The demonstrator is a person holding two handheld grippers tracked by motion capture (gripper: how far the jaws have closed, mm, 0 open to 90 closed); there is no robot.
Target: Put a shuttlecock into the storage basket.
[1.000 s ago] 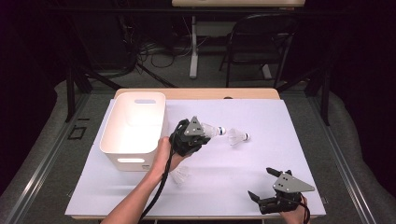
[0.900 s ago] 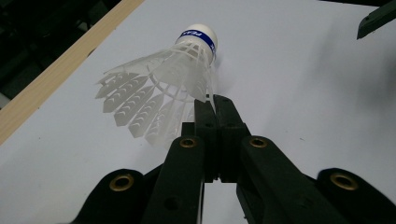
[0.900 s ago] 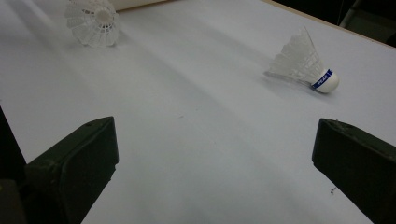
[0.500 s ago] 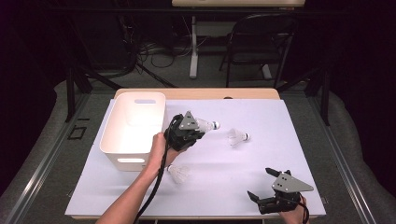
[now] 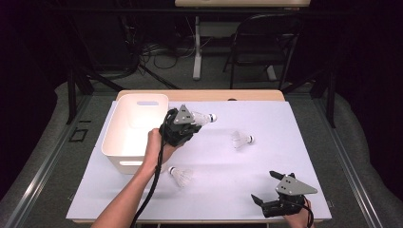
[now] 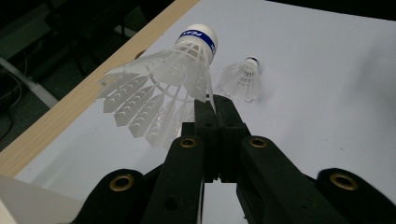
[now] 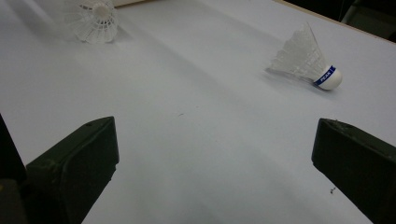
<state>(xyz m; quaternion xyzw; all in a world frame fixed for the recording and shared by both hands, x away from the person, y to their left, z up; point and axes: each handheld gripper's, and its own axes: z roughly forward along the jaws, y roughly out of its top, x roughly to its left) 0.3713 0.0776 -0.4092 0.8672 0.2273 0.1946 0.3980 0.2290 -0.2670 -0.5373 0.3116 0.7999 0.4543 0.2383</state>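
Shuttlecock [image 6: 168,88] is what we have clamped in the left gripper [image 5: 183,127]: in the left gripper view its jaws sit pressed together on the edge of the white plastic skirt, cork with the blue band pointing up and away from us, skirt fanned out to the left of the jaws. In the high view we hold that gripper lifted above the white sheet [image 5: 285,142], the white bin [image 5: 119,142] just beside it on its left, the held shuttlecock sticking out past its tip toward the far edge of the table [image 5: 199,95]. Second shuttlecock [image 6: 243,79] lies on the sheet just beyond the left gripper's tip in its own view; in the high view it sits to that gripper's right, apart from it. Third shuttlecock [image 5: 179,175] lies on the sheet below the left gripper, close to our forearm. Right gripper [image 5: 268,187] rests low at the near right corner of the sheet, jaws spread wide with nothing between them. In the right gripper view one shuttlecock lies ahead and to the right of its jaws, cork pointing right, and another sits farther off at the upper left; both well clear of that gripper.
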